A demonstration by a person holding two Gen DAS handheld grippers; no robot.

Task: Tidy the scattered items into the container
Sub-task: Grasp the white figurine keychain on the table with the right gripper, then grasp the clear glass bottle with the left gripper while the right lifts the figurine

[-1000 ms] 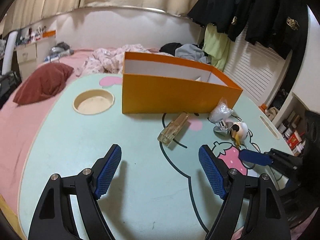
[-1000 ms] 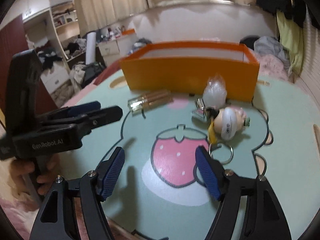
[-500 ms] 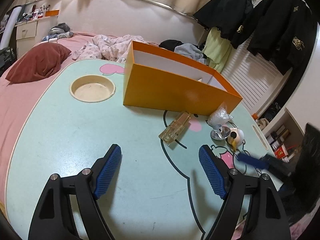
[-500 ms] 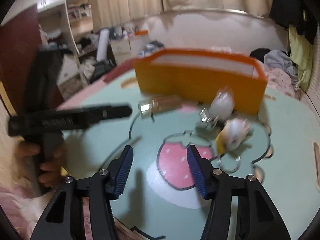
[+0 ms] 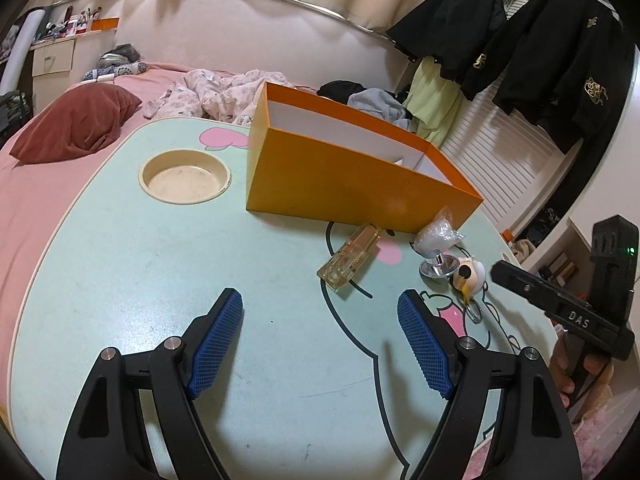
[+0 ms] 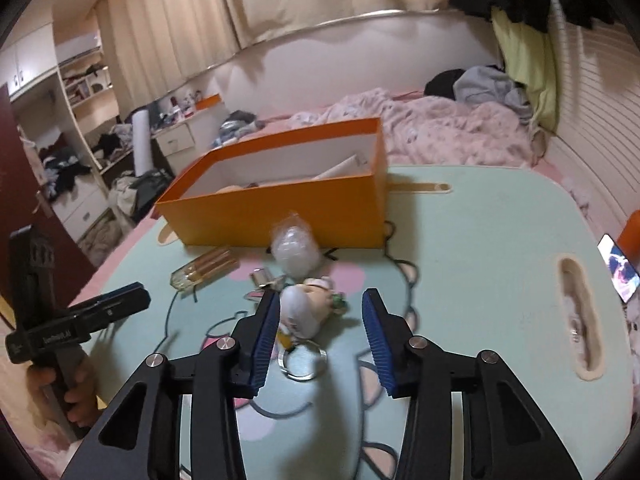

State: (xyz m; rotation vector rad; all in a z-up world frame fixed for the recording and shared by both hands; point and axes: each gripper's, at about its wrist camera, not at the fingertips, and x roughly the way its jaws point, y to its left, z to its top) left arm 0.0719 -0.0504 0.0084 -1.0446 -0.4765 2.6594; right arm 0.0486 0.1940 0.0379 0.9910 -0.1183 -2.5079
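An open orange box [image 5: 352,176] [image 6: 280,208] stands at the far side of the mint table. In front of it lie a clear perfume bottle [image 5: 352,256] [image 6: 204,268], a crumpled plastic bag [image 5: 436,236] [image 6: 294,248], a small metal piece [image 5: 438,268] [image 6: 264,280] and a round toy keychain [image 5: 470,276] [image 6: 304,308] with its key ring [image 6: 304,364]. My right gripper [image 6: 320,304] is closing with the toy between its tips. The toy sits by the left pad and apart from the right one. My left gripper [image 5: 320,308] hovers open and empty, short of the bottle.
A round cup recess [image 5: 184,176] is sunk in the table left of the box. A handle slot [image 6: 580,312] and a phone [image 6: 620,272] lie at the right edge. A bed with blankets and a red pillow [image 5: 76,128] surrounds the table. Each view shows the other gripper in a hand.
The right gripper's jaws have narrowed and it has moved forward, so the toy now sits between its tips. The left gripper has stayed put, still open.
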